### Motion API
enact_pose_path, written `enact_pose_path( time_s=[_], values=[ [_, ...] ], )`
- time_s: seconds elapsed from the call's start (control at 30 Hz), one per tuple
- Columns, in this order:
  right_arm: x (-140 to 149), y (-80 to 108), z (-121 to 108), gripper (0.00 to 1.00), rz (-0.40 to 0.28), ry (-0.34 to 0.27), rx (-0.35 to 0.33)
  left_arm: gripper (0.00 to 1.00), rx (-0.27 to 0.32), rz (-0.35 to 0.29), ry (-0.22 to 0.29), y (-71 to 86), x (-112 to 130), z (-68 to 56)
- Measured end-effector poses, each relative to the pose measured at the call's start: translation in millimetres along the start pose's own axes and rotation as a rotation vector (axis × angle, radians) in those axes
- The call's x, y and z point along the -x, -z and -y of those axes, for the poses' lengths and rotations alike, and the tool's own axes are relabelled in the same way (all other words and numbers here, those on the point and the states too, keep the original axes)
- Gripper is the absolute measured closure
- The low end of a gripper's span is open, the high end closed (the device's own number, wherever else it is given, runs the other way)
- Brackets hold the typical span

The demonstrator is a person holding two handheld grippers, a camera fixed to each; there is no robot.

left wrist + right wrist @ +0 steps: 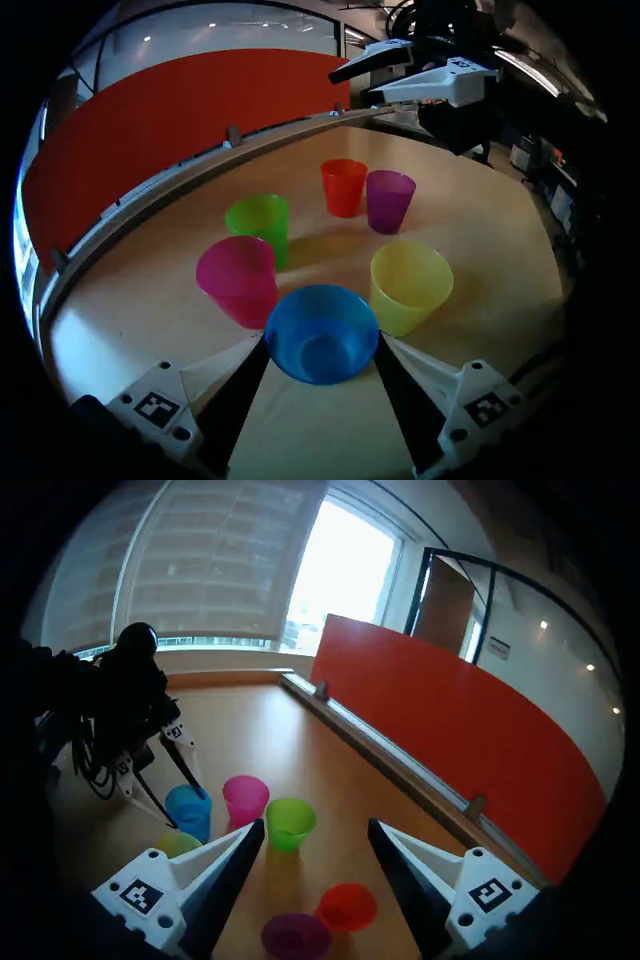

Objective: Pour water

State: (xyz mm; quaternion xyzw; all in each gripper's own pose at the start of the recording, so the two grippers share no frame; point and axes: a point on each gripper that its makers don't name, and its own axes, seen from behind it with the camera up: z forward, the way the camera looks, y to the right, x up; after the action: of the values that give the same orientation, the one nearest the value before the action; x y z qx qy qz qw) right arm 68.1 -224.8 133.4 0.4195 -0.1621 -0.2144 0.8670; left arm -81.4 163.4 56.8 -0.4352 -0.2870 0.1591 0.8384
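A blue cup [322, 332] stands between the fingers of my left gripper [320, 340], which is shut on it with both black pads against its sides. Around it on the wooden table [488, 240] stand a pink cup [240, 276], a green cup [260, 224], a red cup [344, 186], a purple cup [390, 200] and a yellow cup [410, 284]. My right gripper [314, 824] hangs open above the table with nothing between its fingers. Below it are the green cup [290, 822], red cup [346, 906] and purple cup [296, 936]. The right gripper view shows the left gripper [180, 804] holding the blue cup [190, 810].
A red partition [184, 112] runs along the table's far edge, with a raised rail [400, 768] at its foot. Bright windows [344, 576] lie beyond the table's end. A dark sleeve and cables [104, 704] sit behind the left gripper. Bare tabletop [264, 736] stretches past the cups.
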Motion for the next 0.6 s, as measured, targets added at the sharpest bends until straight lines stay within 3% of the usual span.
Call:
enact_pose_path(
  time_s=[0.6],
  values=[
    [1.7,-10.2,3.5,0.00,0.006,-0.021,-0.007,0.14,-0.014,-0.041,0.021,5.5,-5.3,1.6]
  ],
)
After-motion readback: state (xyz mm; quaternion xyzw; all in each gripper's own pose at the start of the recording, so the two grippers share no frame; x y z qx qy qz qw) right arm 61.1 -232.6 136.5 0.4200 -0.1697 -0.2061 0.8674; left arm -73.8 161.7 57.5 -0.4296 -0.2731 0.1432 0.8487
